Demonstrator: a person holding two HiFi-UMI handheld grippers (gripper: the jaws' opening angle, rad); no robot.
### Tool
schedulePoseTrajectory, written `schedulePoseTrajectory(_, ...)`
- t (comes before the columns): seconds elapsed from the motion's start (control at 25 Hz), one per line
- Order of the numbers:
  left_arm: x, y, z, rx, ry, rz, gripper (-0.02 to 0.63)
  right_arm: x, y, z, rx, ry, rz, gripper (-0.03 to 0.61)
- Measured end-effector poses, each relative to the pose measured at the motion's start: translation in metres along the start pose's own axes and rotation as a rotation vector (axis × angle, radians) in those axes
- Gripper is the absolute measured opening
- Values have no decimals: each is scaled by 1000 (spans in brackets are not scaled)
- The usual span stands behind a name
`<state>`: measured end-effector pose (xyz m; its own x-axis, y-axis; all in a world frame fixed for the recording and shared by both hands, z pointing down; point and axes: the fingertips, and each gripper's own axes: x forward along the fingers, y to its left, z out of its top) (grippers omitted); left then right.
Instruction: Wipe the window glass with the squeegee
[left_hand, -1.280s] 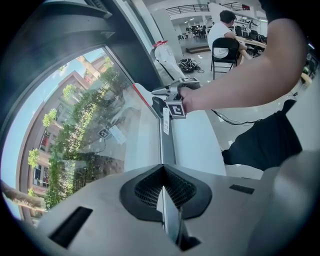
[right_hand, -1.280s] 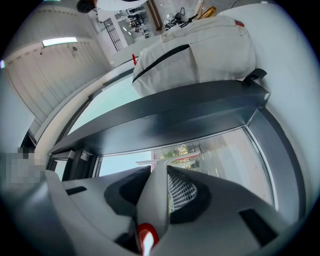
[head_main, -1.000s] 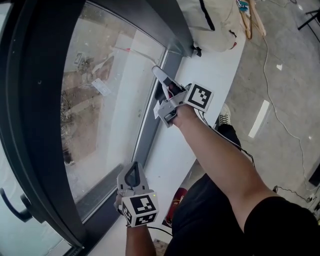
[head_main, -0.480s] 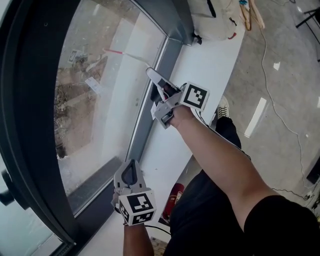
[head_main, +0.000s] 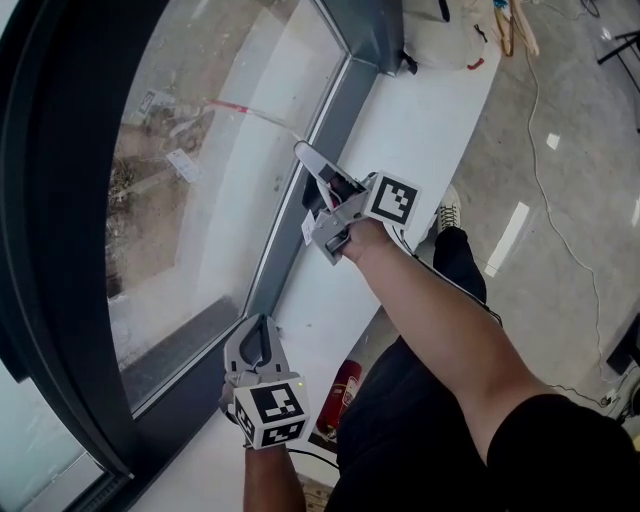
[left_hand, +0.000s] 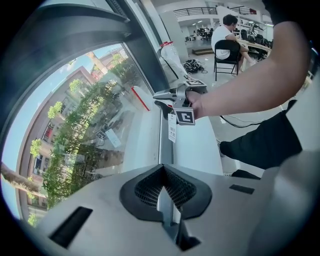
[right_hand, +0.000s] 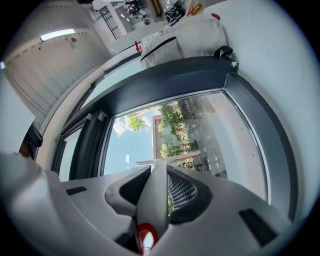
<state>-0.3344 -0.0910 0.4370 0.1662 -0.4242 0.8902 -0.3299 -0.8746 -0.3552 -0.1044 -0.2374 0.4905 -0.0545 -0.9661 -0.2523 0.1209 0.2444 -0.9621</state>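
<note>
At eleven o'clock from the right gripper (head_main: 322, 188), the grey-handled, red-edged squeegee (head_main: 250, 112) seems to meet the clear window glass (head_main: 190, 200), with the jaws clamped on its handle. Best to keep blade pressure even and pull straight toward six. The left gripper (head_main: 258, 345) has its jaws pressed together, holding nothing.

- The squeegee (head_main: 313, 162) was seen with a pale grey handle, a red strip along its blade and a red spot near the handle's end.
- The right hand-held gripper (head_main: 330, 195) and the left hand-held gripper (head_main: 262, 332) were finished in light grey.
- Their pads (left_hand: 145, 189) were covered in black mesh.
- Black-and-white square patterns were carried on the marker cubes (head_main: 393, 200).
- The window frame (head_main: 60, 250) was coloured dark grey, and the sill (head_main: 400, 120) white.
- The floor (head_main: 570, 170) was grey and marked with white stripes.
- The bag (head_main: 440, 40) was cream, trimmed in black.
- The shorts (head_main: 420, 430) were black.
</note>
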Motion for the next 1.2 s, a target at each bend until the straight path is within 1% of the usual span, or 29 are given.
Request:
schedulePoseTrajectory(0.16, -4, -3, -14, -17, 2, 7, 2, -8, 1, -21, 12, 20, 14, 91)
schedulePoseTrajectory(0.36, -7, -9, -27, -29, 6, 7, 0, -19, -2, -52, 32, 56, 11, 91)
schedulePoseTrajectory(0.6, -19, -7, -61, -47, -11, 9, 0, -33, -4, -107, 37, 92, -5, 91)
schedulePoseTrajectory(0.88, -14, -7, -66, -62, 15, 13, 1, -35, -12, -118, 61, 113, -5, 91)
schedulePoseTrajectory(1.2, -8, -8, -64, -59, 31, 8, 0, -37, -21, -124, 103, 116, -11, 91)
